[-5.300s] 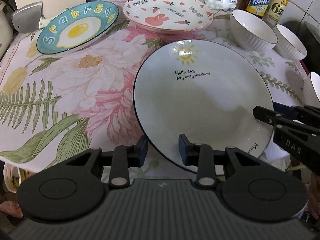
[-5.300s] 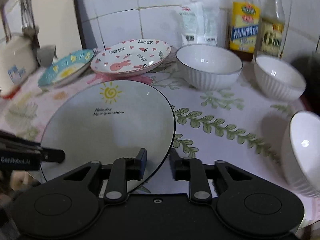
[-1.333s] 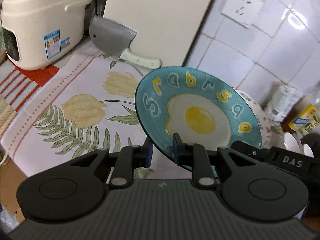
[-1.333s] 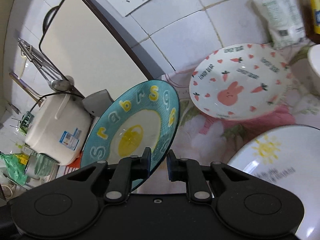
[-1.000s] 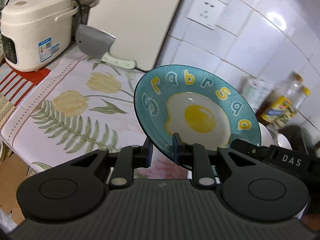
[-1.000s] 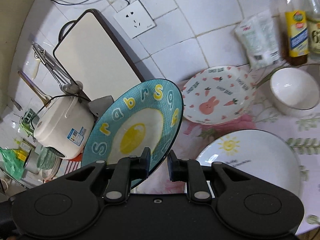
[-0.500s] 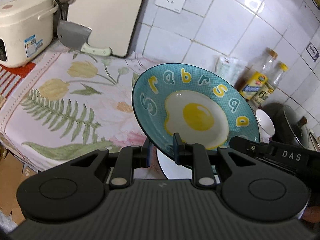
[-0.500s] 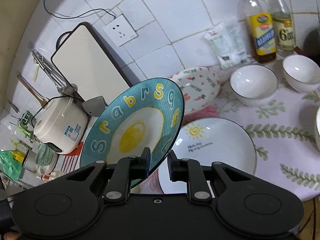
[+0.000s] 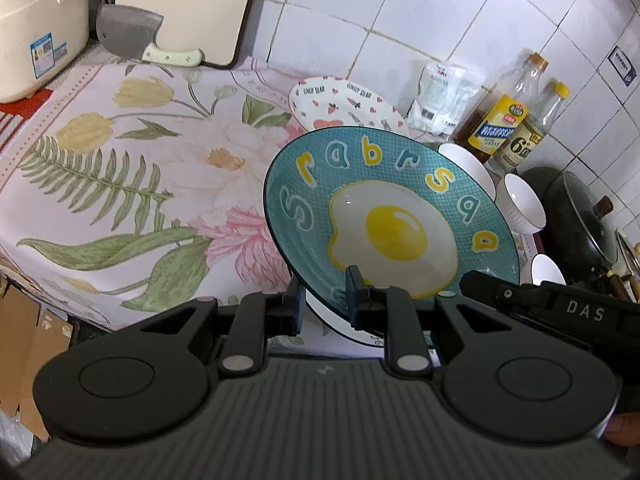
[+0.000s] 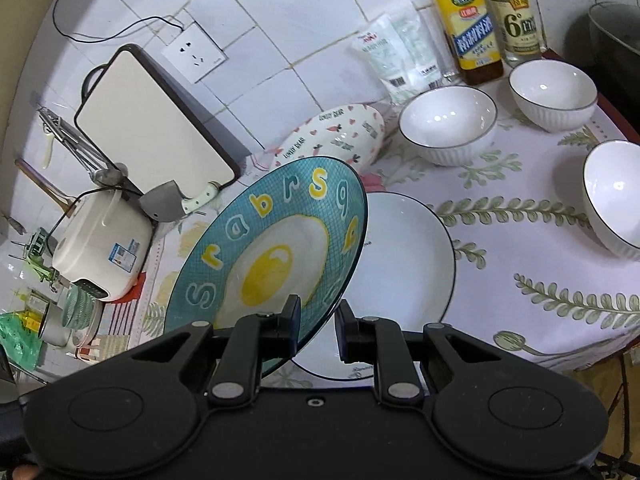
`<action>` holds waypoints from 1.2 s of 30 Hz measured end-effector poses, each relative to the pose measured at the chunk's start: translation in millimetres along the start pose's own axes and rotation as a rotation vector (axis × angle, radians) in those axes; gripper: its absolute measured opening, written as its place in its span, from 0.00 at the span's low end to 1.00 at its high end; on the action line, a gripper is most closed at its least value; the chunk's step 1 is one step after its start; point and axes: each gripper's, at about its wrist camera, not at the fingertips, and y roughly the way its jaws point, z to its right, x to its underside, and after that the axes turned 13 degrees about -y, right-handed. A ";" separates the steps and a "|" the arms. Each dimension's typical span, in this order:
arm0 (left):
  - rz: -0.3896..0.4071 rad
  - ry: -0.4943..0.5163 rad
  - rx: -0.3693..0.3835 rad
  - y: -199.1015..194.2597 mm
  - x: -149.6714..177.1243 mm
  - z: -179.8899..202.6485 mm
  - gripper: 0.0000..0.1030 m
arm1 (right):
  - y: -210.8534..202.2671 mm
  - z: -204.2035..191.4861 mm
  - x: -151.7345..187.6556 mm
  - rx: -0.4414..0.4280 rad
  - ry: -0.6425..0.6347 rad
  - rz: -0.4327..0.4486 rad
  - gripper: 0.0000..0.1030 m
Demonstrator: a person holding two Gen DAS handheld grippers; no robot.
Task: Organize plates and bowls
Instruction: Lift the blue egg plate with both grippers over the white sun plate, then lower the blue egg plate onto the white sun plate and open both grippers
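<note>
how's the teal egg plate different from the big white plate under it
The teal egg plate is lifted and tilted, pinched at its rim by both the left gripper and right gripper; the big white plate lies flat on the floral cloth. The teal one is patterned, the white one mostly plain and wider. Both are round with dark rims.

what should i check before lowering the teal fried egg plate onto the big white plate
1. Left gripper shut on the rim of the teal fried-egg plate: ok.
2. Right gripper shut on the same plate's rim: ok, one finger on each face.
3. Landing spot, the large white plate with a dark rim, bare on its visible part: ok; the rest is hidden behind the teal plate.
4. Teal plate level for stacking: not ok, it is tilted steeply in the right wrist view.
5. Teal plate centred over the white plate: cannot tell.
6. Nearest white ribbed bowl and the pink-heart bunny plate out of the way: ok, both sit apart from the white plate.
</note>
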 end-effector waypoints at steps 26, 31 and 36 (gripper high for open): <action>-0.131 -0.018 -0.038 62.2 21.0 -3.7 0.18 | 37.4 42.8 22.7 0.053 0.058 -0.105 0.22; -0.137 -0.023 -0.032 63.5 20.5 -4.3 0.18 | 37.7 41.8 22.1 0.073 0.040 -0.106 0.22; -0.162 -0.030 -0.038 68.5 19.6 -4.0 0.18 | 42.7 35.2 23.2 0.121 -0.024 -0.123 0.21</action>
